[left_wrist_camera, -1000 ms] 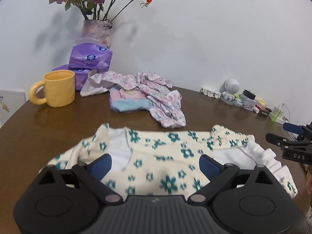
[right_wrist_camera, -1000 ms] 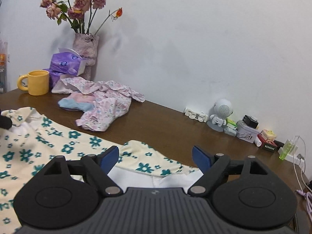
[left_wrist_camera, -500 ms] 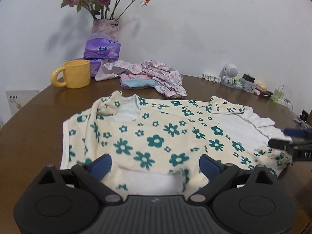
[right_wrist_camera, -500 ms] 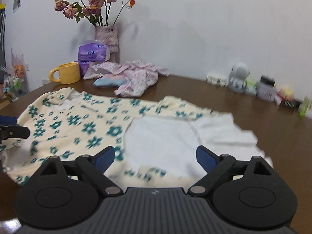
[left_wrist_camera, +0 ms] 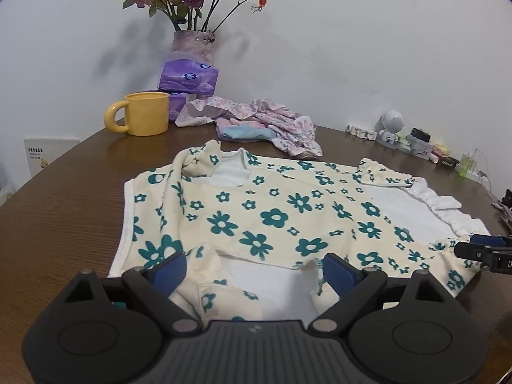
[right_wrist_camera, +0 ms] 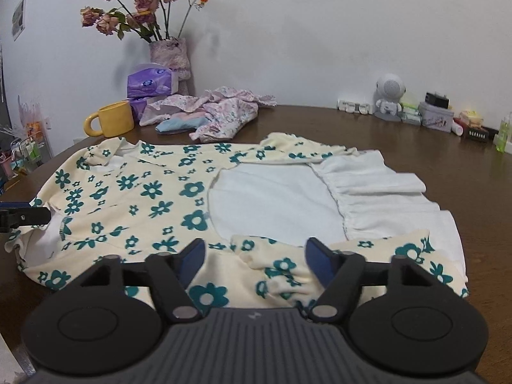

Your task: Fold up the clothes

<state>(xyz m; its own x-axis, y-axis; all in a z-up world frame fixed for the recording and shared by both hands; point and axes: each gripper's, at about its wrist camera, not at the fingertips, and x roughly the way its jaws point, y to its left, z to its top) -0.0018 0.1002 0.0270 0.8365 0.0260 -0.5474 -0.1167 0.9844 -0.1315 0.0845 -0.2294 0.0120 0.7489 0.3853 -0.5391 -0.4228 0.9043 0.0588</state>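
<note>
Left wrist view: floral dress (left_wrist_camera: 272, 214) spread flat on wooden table (left_wrist_camera: 64, 204), long axis running 9 to 3 o'clock; left gripper (left_wrist_camera: 252, 267) spread wide, near hem bunched between the fingers at 12 o'clock, not pinched. Right wrist view: right gripper (right_wrist_camera: 252, 256) likewise spread, hem fold between its fingers; both look equally near.

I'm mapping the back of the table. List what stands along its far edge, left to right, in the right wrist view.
Yellow mug → purple tissue packs → vase of roses → pink clothes pile → white robot figurine → grey tin → green bottle.
</note>
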